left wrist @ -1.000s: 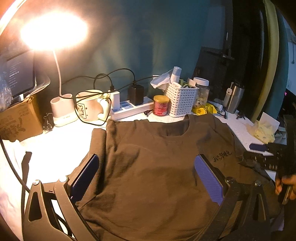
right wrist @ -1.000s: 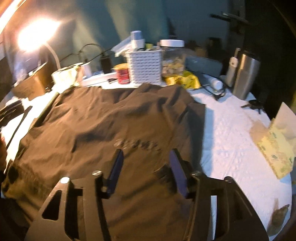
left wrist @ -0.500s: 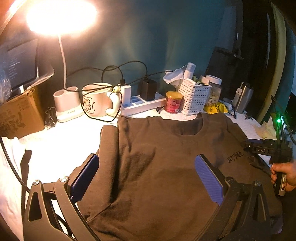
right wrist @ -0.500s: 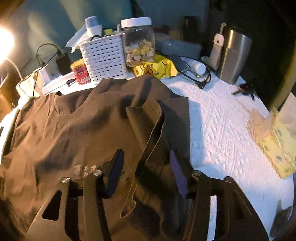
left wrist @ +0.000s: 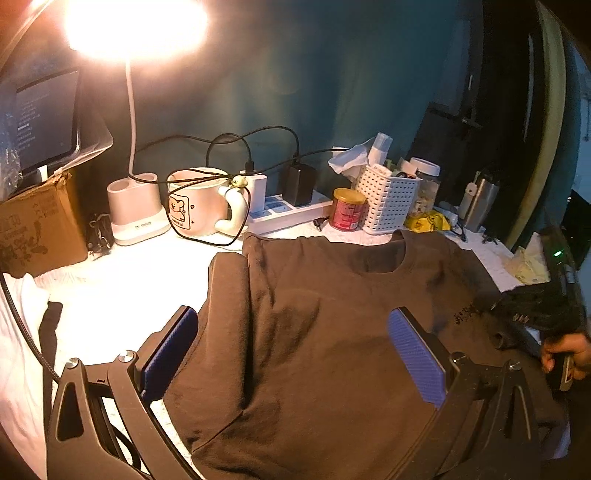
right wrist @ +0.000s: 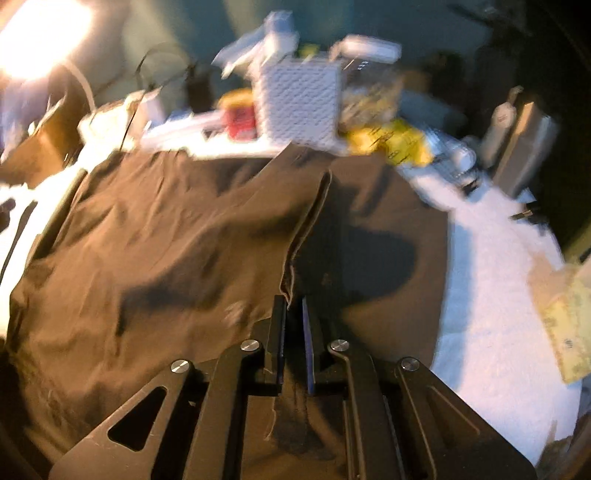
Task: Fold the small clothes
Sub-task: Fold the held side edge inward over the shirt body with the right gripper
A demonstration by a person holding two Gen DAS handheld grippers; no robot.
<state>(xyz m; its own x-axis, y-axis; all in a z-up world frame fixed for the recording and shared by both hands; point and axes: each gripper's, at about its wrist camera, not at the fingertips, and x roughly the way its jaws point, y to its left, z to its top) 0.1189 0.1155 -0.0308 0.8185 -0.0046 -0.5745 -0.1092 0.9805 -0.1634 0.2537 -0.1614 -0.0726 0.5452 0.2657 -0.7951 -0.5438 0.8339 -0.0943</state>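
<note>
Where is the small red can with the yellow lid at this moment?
In the left wrist view the red can stands behind the brown T-shirt, between the white power strip and the white basket.

Lamp (left wrist: 133, 26) glare upper left; right wrist view motion-blurred; dim edges.

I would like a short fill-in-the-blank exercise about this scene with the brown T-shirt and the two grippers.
1. The right gripper is shut on a fold of the brown ____.
2. The left gripper hangs over the T-shirt with its jaws ____.
3. The basket beside the red can is ____ in colour.

Missing words: T-shirt; open; white
</note>
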